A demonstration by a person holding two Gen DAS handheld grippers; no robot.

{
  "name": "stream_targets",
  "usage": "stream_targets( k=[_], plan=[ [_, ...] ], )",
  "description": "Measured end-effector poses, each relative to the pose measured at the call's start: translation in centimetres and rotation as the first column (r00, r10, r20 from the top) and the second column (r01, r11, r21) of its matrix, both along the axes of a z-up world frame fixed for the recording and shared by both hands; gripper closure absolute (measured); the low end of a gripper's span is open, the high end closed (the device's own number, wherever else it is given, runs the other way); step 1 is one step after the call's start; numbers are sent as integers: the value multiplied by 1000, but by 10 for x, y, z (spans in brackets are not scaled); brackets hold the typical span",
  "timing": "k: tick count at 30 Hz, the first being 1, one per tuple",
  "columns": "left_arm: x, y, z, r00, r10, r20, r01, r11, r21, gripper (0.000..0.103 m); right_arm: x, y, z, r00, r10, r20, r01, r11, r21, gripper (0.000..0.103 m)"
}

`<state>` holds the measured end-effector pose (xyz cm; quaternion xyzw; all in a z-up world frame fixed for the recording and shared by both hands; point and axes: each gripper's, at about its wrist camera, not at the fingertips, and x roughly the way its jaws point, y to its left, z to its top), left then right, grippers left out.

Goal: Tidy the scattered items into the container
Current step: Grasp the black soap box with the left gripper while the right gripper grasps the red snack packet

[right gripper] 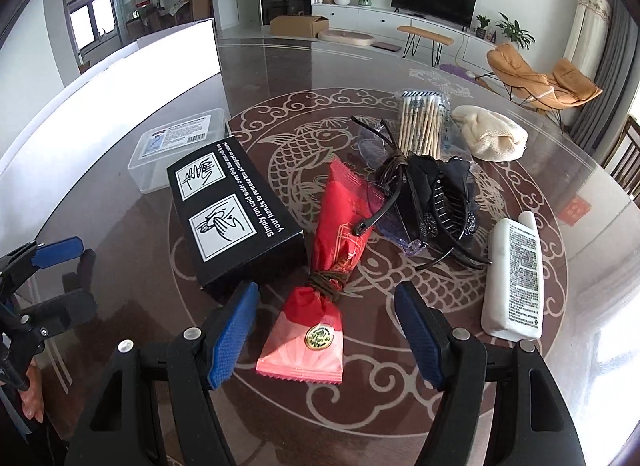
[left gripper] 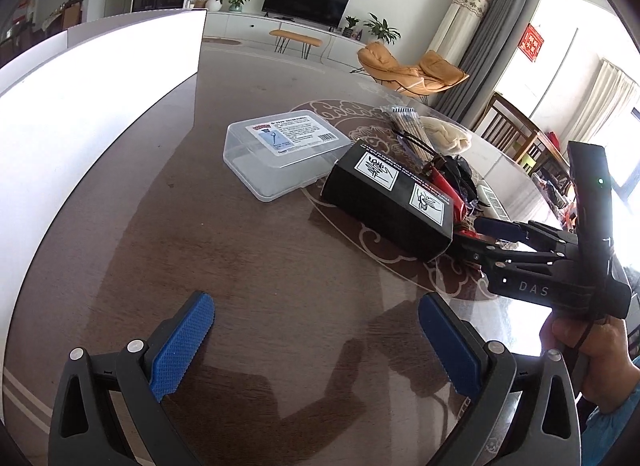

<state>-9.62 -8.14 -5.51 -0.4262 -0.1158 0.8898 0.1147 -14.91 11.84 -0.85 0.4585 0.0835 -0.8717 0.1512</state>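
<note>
A clear plastic container (left gripper: 284, 153) (right gripper: 176, 145) stands open on the round table, left of a black box (left gripper: 388, 201) (right gripper: 232, 209). Beside the box lies a red packet (right gripper: 332, 266) tied with brown cord. Its pink end sits between the fingers of my right gripper (right gripper: 328, 330) (left gripper: 476, 236), which is open with its pads clear of the packet. Behind are a black hair clip (right gripper: 440, 193), a pack of cotton swabs (right gripper: 420, 125), a cream pouch (right gripper: 492, 133) and a white bottle (right gripper: 514, 278). My left gripper (left gripper: 316, 346) (right gripper: 48, 254) hangs open over bare table, holding nothing.
A tall white panel (left gripper: 100, 77) stands along the table's left side. The glass tabletop (left gripper: 248, 266) has a fish pattern. A person's hand (left gripper: 592, 354) holds the right gripper. Chairs and a second table stand off to the right.
</note>
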Motion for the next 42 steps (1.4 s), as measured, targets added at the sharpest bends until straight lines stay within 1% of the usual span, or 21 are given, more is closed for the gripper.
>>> stream_targets(
  k=[1,2,3,4,9,12,13,15,19,21,23,25,26,27,29,31,32,34,37,40,42],
  plan=[
    [1,1,0,1000,-1,-2,1,1000,-3,0,-5,1,-3,1000,-8,9,9,1000,-12,36],
    [2,3,1,1000,-2,-5,2,1000,-6,0,-8,2,-6,1000,-9,8,10,1000,-15,47],
    [3,3,1,1000,-3,-8,3,1000,-7,0,-9,1,-6,1000,-2,-13,2,1000,-6,68],
    [4,5,1,1000,-2,-11,2,1000,-10,0,-10,1,-6,1000,6,-19,-6,1000,-6,78],
    [8,14,2,1000,-1,1,1,999,-44,0,14,11,-5,999,29,-28,-28,999,20,79],
    [2,22,8,999,36,27,-39,994,98,0,48,30,-6,998,14,-57,-12,999,30,79],
    [-5,28,12,997,70,33,-73,991,108,0,58,37,-6,998,-1,-64,2,1000,24,79],
    [-25,44,23,987,156,35,-158,985,67,0,73,48,-6,997,-26,-76,27,1000,9,79],
    [-68,81,33,956,290,46,-289,957,-28,0,87,53,-6,995,-36,-88,37,999,2,78],
    [-85,97,31,930,365,54,-357,927,-116,0,89,52,-6,996,-25,-88,25,1000,-1,78],
    [-99,102,24,894,442,78,-423,888,-179,0,90,51,-6,996,-14,-87,13,1000,-2,78],
    [-107,98,12,856,499,135,-473,862,-183,0,90,52,-6,996,-16,-83,14,1000,-17,78],
    [-109,94,6,850,502,163,-481,864,-151,0,90,54,-6,997,-19,-77,17,999,-33,78],
    [-109,90,2,851,493,182,-479,870,-118,0,89,58,-6,997,-29,-72,25,998,-50,78],
    [-105,86,6,881,447,153,-436,894,-103,0,87,66,-5,996,-62,-63,56,995,-84,78],
    [-95,79,9,937,325,127,-319,945,-65,14,89,73,-5,994,-96,-56,90,990,-107,78],
    [-86,76,11,957,264,116,-259,964,-58,21,92,75,-4,993,-104,-53,98,989,-110,78],
    [-66,67,15,980,173,95,-165,983,-87,24,103,75,-4,993,-98,-59,92,992,-90,78],
    [-49,51,15,992,65,112,-58,996,-63,24,115,71,-4,994,-76,-77,72,996,-47,78],
    [-45,47,12,993,37,112,-31,998,-58,23,110,70,-4,994,-83,-75,82,996,-22,73],
    [-51,54,10,994,36,107,-26,995,-93,21,104,70,-4,994,-88,-63,87,996,-20,56]
  ],
)
